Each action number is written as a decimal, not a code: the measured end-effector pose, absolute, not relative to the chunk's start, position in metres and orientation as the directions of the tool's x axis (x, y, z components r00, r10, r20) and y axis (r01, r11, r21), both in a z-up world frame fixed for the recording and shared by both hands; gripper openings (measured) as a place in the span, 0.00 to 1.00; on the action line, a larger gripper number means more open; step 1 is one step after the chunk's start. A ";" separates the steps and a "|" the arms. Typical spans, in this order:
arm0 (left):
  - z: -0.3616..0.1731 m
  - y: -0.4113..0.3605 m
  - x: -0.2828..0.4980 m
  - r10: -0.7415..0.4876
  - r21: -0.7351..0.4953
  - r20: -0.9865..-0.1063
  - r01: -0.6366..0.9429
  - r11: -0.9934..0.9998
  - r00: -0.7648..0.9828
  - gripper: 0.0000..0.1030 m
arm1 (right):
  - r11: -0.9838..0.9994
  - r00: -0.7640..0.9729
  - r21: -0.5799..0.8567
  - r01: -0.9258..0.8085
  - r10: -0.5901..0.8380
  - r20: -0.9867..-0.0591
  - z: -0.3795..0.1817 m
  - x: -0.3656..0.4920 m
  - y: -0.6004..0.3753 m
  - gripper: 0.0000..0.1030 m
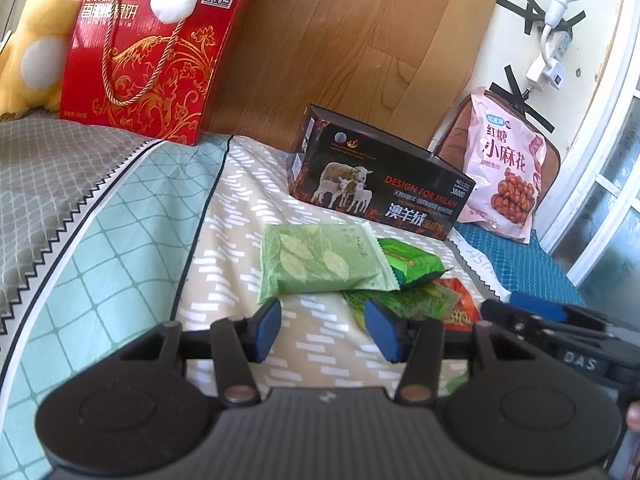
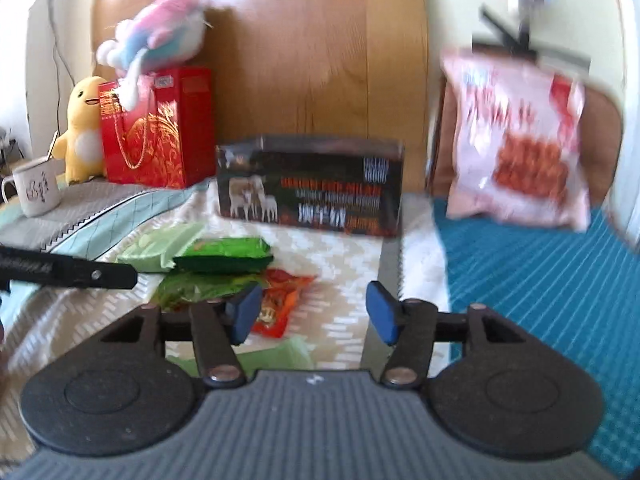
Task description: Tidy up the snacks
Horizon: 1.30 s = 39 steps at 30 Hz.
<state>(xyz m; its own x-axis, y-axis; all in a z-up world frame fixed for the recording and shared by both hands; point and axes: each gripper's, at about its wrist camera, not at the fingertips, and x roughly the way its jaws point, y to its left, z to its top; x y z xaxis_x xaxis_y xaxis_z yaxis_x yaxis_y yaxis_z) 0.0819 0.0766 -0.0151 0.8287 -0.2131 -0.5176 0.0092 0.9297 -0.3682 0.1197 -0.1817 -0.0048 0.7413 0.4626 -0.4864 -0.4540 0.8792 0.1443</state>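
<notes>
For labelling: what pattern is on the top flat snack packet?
Pale green packet with a leaf print; clearest in the left wrist view.

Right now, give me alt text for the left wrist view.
Open, empty left tongs hover over a bedspread, just short of a pile of green snack packets. Behind sit a dark sheep-print box, a pink snack bag and a red biscuit box.

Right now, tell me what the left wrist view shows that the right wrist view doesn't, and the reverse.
Only the left wrist view: the wall power strip and readable print on the pink snack bag. Only the right wrist view: a white mug and the whole pastel plush atop the red biscuit box. Both: the yellow plush, dark sheep box, green snack packets, orange packet.
</notes>
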 end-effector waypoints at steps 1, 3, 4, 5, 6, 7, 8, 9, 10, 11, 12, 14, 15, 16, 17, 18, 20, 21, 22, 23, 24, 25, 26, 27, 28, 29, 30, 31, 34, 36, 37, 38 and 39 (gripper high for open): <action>-0.015 0.077 0.082 -0.216 -0.373 -0.517 0.009 0.928 0.828 0.46 | 0.860 0.706 0.182 -0.477 0.498 -0.504 -0.007 0.126 -0.181 0.59; -0.016 0.078 0.082 -0.220 -0.381 -0.516 0.009 0.924 0.828 0.46 | 0.823 0.645 0.245 -0.513 0.558 -0.522 -0.012 0.133 -0.176 0.59; -0.016 0.079 0.082 -0.223 -0.385 -0.515 0.009 0.923 0.828 0.46 | 0.809 0.627 0.256 -0.528 0.576 -0.525 -0.014 0.133 -0.171 0.58; -0.016 0.079 0.082 -0.226 -0.389 -0.514 0.010 0.921 0.828 0.46 | 0.802 0.623 0.239 -0.547 0.581 -0.524 -0.015 0.130 -0.165 0.58; -0.016 0.080 0.082 -0.233 -0.397 -0.512 0.012 0.918 0.827 0.47 | 0.798 0.627 0.207 -0.565 0.579 -0.522 -0.014 0.124 -0.159 0.59; -0.016 0.082 0.081 -0.241 -0.408 -0.509 0.015 0.913 0.827 0.48 | 0.794 0.633 0.178 -0.581 0.579 -0.514 -0.012 0.121 -0.155 0.60; -0.016 0.084 0.080 -0.253 -0.424 -0.503 0.019 0.906 0.826 0.48 | 0.788 0.637 0.165 -0.593 0.584 -0.503 -0.009 0.118 -0.155 0.60; -0.015 0.087 0.079 -0.267 -0.445 -0.495 0.022 0.895 0.827 0.48 | 0.783 0.635 0.175 -0.597 0.595 -0.493 -0.005 0.118 -0.157 0.59; -0.013 0.090 0.078 -0.276 -0.467 -0.485 0.021 0.884 0.830 0.48 | 0.779 0.633 0.202 -0.594 0.607 -0.481 -0.001 0.120 -0.162 0.59; -0.010 0.095 0.076 -0.285 -0.494 -0.467 0.021 0.869 0.837 0.48 | 0.778 0.636 0.226 -0.586 0.614 -0.467 0.002 0.122 -0.167 0.59; -0.006 0.101 0.075 -0.289 -0.519 -0.444 0.020 0.855 0.848 0.48 | 0.777 0.641 0.249 -0.578 0.621 -0.451 0.006 0.126 -0.172 0.59; 0.006 0.112 0.075 -0.263 -0.533 -0.418 -0.001 0.846 0.869 0.50 | 0.765 0.639 0.298 -0.571 0.642 -0.423 0.016 0.134 -0.178 0.59; 0.011 0.116 0.079 -0.238 -0.521 -0.425 -0.021 0.853 0.873 0.51 | 0.752 0.628 0.321 -0.576 0.659 -0.415 0.019 0.139 -0.178 0.59; 0.014 0.119 0.085 -0.216 -0.502 -0.442 -0.041 0.864 0.871 0.51 | 0.735 0.610 0.341 -0.586 0.677 -0.411 0.022 0.143 -0.175 0.59; 0.015 0.119 0.091 -0.203 -0.487 -0.461 -0.055 0.872 0.864 0.51 | 0.717 0.588 0.354 -0.600 0.696 -0.412 0.024 0.147 -0.170 0.59; 0.014 0.120 0.100 -0.204 -0.476 -0.483 -0.060 0.877 0.851 0.51 | 0.703 0.566 0.351 -0.619 0.708 -0.421 0.024 0.148 -0.162 0.59; 0.006 0.117 0.115 -0.232 -0.468 -0.528 -0.052 0.882 0.817 0.51 | 0.679 0.526 0.282 -0.678 0.716 -0.459 0.024 0.149 -0.134 0.59; 0.000 0.114 0.122 -0.239 -0.463 -0.557 -0.059 0.884 0.795 0.51 | 0.666 0.510 0.231 -0.709 0.711 -0.485 0.021 0.150 -0.120 0.59; -0.006 0.112 0.128 -0.248 -0.460 -0.580 -0.060 0.886 0.776 0.51 | 0.648 0.490 0.172 -0.742 0.699 -0.521 0.017 0.151 -0.103 0.59; -0.011 0.107 0.131 -0.260 -0.457 -0.583 -0.046 0.888 0.770 0.49 | 0.630 0.473 0.126 -0.766 0.686 -0.554 0.012 0.153 -0.090 0.60; -0.011 0.103 0.129 -0.223 -0.426 -0.582 -0.059 0.903 0.782 0.40 | 0.622 0.496 0.044 -0.782 0.665 -0.558 0.009 0.149 -0.077 0.61; -0.012 0.099 0.128 -0.223 -0.414 -0.583 -0.049 0.909 0.782 0.38 | 0.597 0.508 -0.036 -0.801 0.647 -0.569 0.005 0.142 -0.064 0.59; -0.012 0.099 0.128 -0.262 -0.438 -0.574 -0.021 0.899 0.775 0.37 | 0.572 0.518 -0.095 -0.815 0.644 -0.564 0.004 0.135 -0.057 0.58; -0.012 0.098 0.126 -0.248 -0.434 -0.575 -0.034 0.900 0.780 0.35 | 0.558 0.533 -0.144 -0.817 0.638 -0.555 0.003 0.129 -0.051 0.55; -0.011 0.097 0.126 -0.234 -0.421 -0.578 -0.040 0.906 0.782 0.30 | 0.545 0.546 -0.182 -0.818 0.638 -0.542 0.003 0.122 -0.047 0.48; -0.010 0.098 0.125 -0.244 -0.431 -0.568 -0.031 0.902 0.786 0.22 | 0.508 0.519 -0.185 -0.841 0.663 -0.539 0.003 0.117 -0.046 0.34; -0.008 0.100 0.125 -0.248 -0.446 -0.563 -0.037 0.894 0.788 0.20 | 0.503 0.516 -0.185 -0.844 0.670 -0.534 0.004 0.111 -0.048 0.13; -0.005 0.102 0.126 -0.261 -0.464 -0.557 -0.034 0.885 0.789 0.20 | 0.517 0.551 -0.223 -0.826 0.662 -0.508 0.003 0.104 -0.050 0.13; 0.006 0.101 0.130 -0.281 -0.479 -0.535 -0.012 0.878 0.797 0.20 | 0.551 0.614 -0.277 -0.787 0.654 -0.442 0.006 0.097 -0.055 0.12; 0.008 0.100 0.136 -0.275 -0.471 -0.541 -0.015 0.882 0.795 0.20 | 0.562 0.598 -0.228 -0.795 0.662 -0.451 0.010 0.103 -0.064 0.12; 0.007 0.101 0.138 -0.272 -0.468 -0.543 -0.017 0.884 0.794 0.20 | 0.566 0.589 -0.205 -0.799 0.668 -0.455 0.011 0.105 -0.070 0.13; 0.006 0.104 0.139 -0.265 -0.466 -0.548 -0.026 0.884 0.794 0.20 | 0.566 0.580 -0.183 -0.804 0.675 -0.457 0.013 0.108 -0.077 0.14; 0.004 0.108 0.142 -0.255 -0.468 -0.555 -0.044 0.883 0.792 0.22 | 0.565 0.573 -0.174 -0.807 0.677 -0.462 0.014 0.110 -0.079 0.23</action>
